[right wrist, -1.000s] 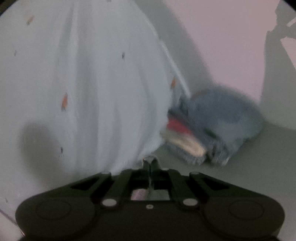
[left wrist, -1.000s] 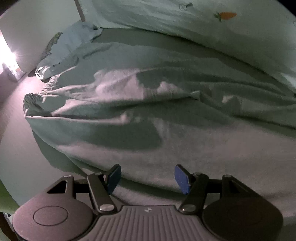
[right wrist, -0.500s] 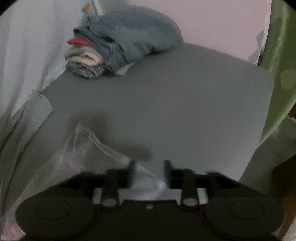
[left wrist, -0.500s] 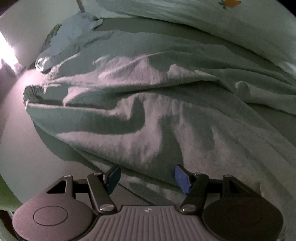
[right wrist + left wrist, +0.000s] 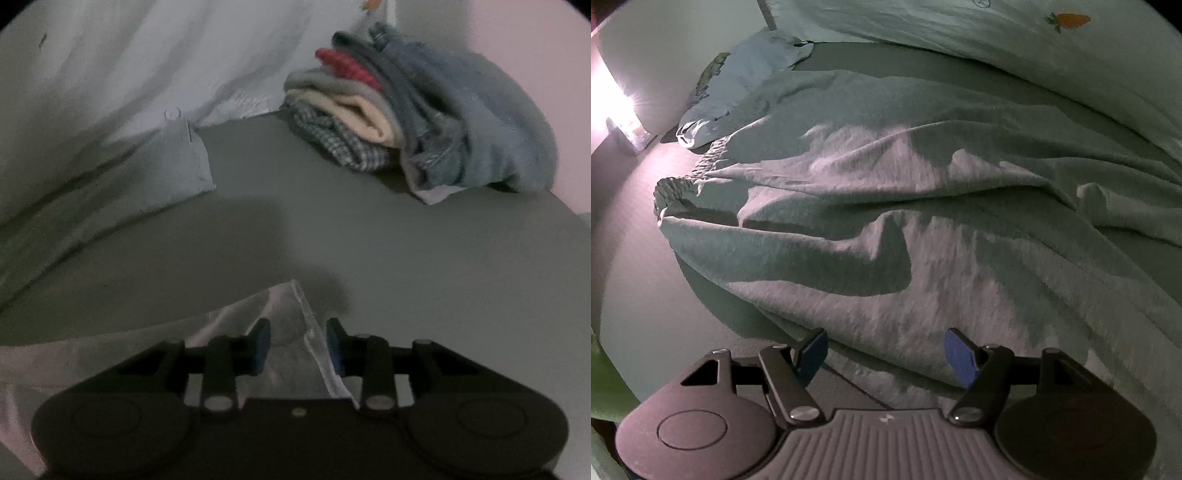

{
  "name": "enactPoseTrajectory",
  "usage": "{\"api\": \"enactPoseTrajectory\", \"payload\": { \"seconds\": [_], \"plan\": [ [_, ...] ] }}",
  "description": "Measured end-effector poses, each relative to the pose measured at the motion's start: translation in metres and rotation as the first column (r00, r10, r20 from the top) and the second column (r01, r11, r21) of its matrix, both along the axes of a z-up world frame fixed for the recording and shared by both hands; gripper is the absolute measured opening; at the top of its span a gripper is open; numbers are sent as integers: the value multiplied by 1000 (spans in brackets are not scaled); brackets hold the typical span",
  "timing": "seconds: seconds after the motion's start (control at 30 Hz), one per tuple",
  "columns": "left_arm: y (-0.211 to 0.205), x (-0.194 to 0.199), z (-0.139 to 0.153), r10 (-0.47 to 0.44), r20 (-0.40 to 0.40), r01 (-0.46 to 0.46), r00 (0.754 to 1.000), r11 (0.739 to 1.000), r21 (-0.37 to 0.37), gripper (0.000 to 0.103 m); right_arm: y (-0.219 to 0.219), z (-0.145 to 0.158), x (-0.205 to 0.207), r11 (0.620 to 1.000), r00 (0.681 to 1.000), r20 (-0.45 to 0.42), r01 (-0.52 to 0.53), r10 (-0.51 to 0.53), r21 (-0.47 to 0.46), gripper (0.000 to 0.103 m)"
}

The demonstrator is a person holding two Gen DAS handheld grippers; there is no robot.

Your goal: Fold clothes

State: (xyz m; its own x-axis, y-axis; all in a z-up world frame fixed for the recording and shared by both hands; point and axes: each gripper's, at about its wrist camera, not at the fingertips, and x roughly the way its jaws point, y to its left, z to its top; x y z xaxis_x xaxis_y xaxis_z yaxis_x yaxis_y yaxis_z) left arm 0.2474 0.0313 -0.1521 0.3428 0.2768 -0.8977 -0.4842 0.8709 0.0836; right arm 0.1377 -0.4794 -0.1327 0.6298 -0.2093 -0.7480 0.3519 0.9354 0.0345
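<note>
Change: since a second ago the right gripper [image 5: 298, 345] has been parted from the white cloth [image 5: 110, 92] it was clamped on, and its view has been swung toward the pile [image 5: 413, 114]; between the fingers a clear, film-like corner [image 5: 295, 332] is now seen, ungripped.
Left gripper [image 5: 886, 356]: released, fingers wide apart, nothing held; it is kept low over the near edge of the grey garment [image 5: 923, 229], much as before.
Right gripper: released, fingers apart, nothing clenched; whether the corner is touched by a pad cannot be told.
Count: two grippers; one grey garment; one pile of folded clothes, in which about five layers can be made out; one blue garment [image 5: 746, 81]; one white cloth with carrot prints.
Grey garment: spread and rumpled on the grey surface [image 5: 635, 266], deep creases running across it, a ribbed hem bunched at its left end; light falls on the ridges, the folds lie in shadow.
Blue garment: crumpled beyond the grey one, at its far left.
Pile: checked, cream, grey, red and denim layers, set at the far end of the surface against the wall.
White cloth: lying along the far side in both views.
</note>
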Motion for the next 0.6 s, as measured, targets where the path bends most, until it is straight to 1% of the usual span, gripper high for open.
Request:
{"api": "enactPoseTrajectory", "payload": {
  "seconds": [0.07,0.1,0.13,0.17,0.37,0.5,0.57,0.6],
  "plan": [
    [-3,1,-2,5,-7,-5,1000,1000,-1,71,0,-6,9,999,1000,-10,-21,20,-26,34],
    [-5,2,-3,5,-13,-5,1000,1000,2,71,0,-8,12,999,1000,-12,-26,25,-36,31],
    [-8,2,-4,5,-18,-5,1000,1000,5,71,0,-9,15,999,999,-14,-31,30,-45,12],
    [-10,4,-5,3,-21,-3,1000,1000,8,71,-1,-9,16,998,999,-10,-36,35,-51,0],
    [-21,8,0,-12,-21,13,1000,999,53,71,-21,11,27,999,999,44,-20,21,-33,0],
    [-15,7,1,16,-23,-15,1000,999,48,71,-36,26,34,1000,997,83,-5,6,-15,0],
    [-10,4,2,33,-21,-32,999,998,47,71,-43,33,38,1000,995,103,2,-2,-6,3],
    [-8,2,4,45,-17,-44,999,998,46,71,-46,36,39,1000,994,110,1,0,-2,9]
  ]
}}
